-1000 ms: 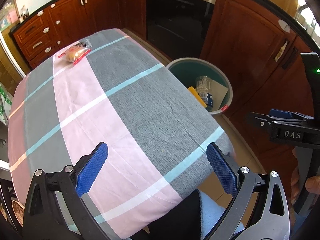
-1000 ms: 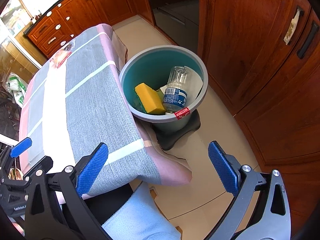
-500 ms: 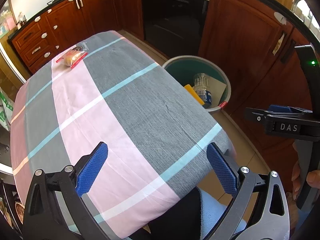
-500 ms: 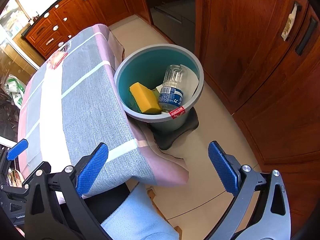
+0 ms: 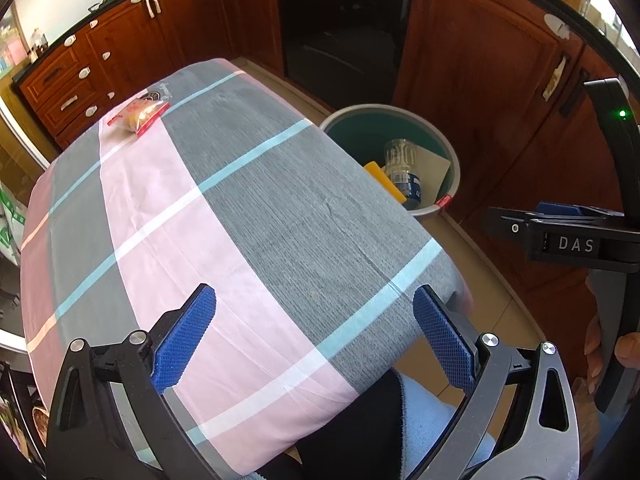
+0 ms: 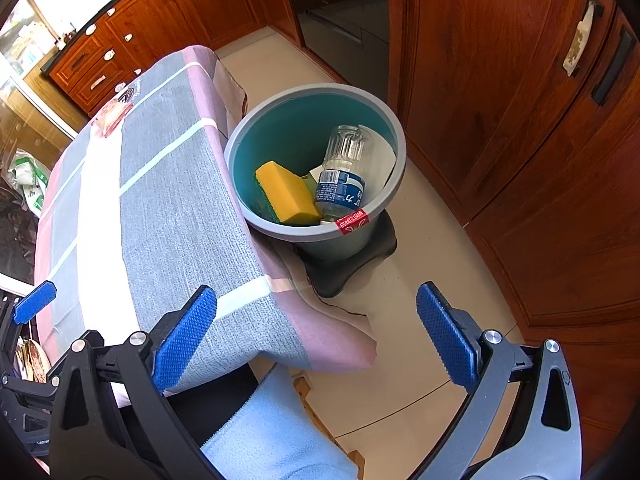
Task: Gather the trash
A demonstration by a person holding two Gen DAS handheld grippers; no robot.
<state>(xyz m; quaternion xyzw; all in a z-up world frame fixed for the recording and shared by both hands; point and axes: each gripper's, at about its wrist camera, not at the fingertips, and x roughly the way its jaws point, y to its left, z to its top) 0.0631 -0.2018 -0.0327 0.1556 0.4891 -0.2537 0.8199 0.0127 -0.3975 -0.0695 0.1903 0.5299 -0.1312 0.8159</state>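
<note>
Jaws spread wide on both left gripper [image 5: 314, 334] and right gripper [image 6: 316, 336], nothing held. Last trash, a red-edged clear snack packet [image 5: 138, 117], sits at far end of checked-cloth worktop [image 5: 256, 216]; grey round bin w/ teal inside [image 6: 394, 148] is on the floor beside the worktop. Risk: thin film slips from the pads, or jaws snag the cloth.

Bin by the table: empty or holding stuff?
Holding stuff: the bin contains a yellow sponge, a plastic bottle and white paper.
</note>
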